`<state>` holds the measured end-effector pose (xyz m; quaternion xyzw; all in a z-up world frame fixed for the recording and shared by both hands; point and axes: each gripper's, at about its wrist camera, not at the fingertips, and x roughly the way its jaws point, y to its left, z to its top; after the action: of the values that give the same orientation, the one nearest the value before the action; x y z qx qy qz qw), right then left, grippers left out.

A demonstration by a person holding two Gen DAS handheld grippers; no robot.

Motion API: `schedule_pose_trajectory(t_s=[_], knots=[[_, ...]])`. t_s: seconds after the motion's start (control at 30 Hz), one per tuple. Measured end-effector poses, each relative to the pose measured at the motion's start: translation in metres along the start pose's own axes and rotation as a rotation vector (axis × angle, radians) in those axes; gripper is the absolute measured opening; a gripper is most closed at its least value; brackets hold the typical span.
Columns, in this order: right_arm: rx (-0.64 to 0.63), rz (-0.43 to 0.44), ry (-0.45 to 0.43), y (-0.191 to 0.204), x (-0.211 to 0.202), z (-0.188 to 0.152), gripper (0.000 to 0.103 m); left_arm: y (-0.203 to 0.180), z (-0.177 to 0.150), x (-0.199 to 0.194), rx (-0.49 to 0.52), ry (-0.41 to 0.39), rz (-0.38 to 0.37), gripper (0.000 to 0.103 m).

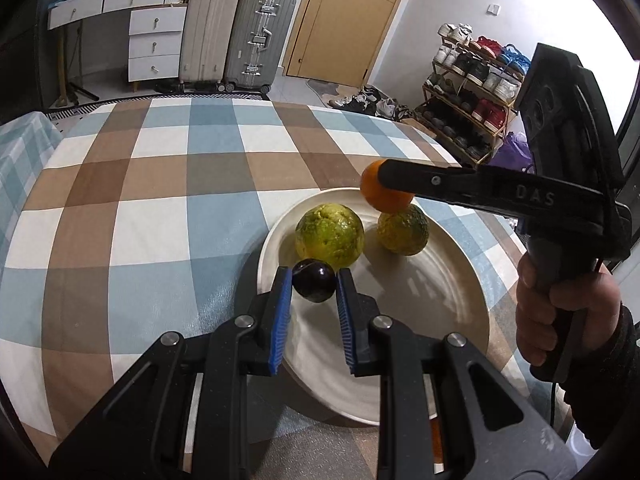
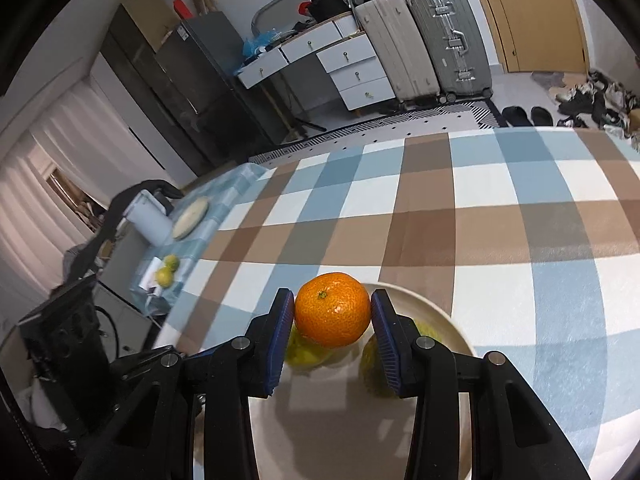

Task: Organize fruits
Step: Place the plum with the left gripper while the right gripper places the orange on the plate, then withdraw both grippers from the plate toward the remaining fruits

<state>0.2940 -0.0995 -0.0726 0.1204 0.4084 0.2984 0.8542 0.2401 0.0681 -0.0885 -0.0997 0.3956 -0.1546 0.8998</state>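
A cream plate point(image 1: 420, 320) lies on the checked tablecloth and holds two yellow-green citrus fruits, a larger one point(image 1: 329, 235) and a smaller one point(image 1: 403, 230). My left gripper point(image 1: 314, 280) is shut on a dark plum point(image 1: 314, 281) just above the plate's near left part. My right gripper point(image 2: 333, 310) is shut on an orange point(image 2: 333, 310) and holds it above the plate's far rim point(image 2: 436, 312). The orange also shows in the left wrist view point(image 1: 382, 194), over the smaller green fruit. The green fruits point(image 2: 308, 350) lie partly hidden under my right gripper.
The checked tablecloth point(image 1: 160, 200) covers the table. To the far left a side surface holds two green fruits point(image 2: 167, 270), a flat round plate point(image 2: 191, 218) and a white appliance point(image 2: 148, 220). Suitcases point(image 1: 240, 36), drawers and a shoe rack point(image 1: 472, 92) stand beyond the table.
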Motion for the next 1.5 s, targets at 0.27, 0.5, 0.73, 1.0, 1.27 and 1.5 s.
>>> schedule_pose_trajectory(t_s=[0.27, 0.5, 0.73, 1.0, 1.27, 1.5], knots=[[-0.033, -0.052, 0.033, 0.004, 0.013, -0.002, 0.042, 0.005, -0.002, 0.004, -0.028, 0.005, -0.005, 0.020], [-0.044, -0.031, -0.012, 0.011, 0.000, -0.003, 0.054, -0.002, 0.001, -0.008, -0.021, -0.011, 0.016, 0.022], [-0.040, 0.004, -0.106, 0.022, -0.052, -0.016, 0.071, -0.026, -0.003, -0.049, 0.038, -0.083, 0.106, 0.043], [-0.031, 0.019, -0.199, 0.033, -0.112, -0.062, 0.080, -0.053, -0.019, -0.108, 0.049, -0.163, 0.161, 0.075], [-0.051, -0.002, -0.327, 0.044, -0.177, -0.110, 0.099, -0.084, -0.043, -0.156, 0.060, -0.206, 0.167, 0.088], [-0.017, -0.026, -0.438, 0.043, -0.219, -0.154, 0.103, -0.118, -0.075, -0.196, 0.112, -0.279, 0.228, 0.102]])
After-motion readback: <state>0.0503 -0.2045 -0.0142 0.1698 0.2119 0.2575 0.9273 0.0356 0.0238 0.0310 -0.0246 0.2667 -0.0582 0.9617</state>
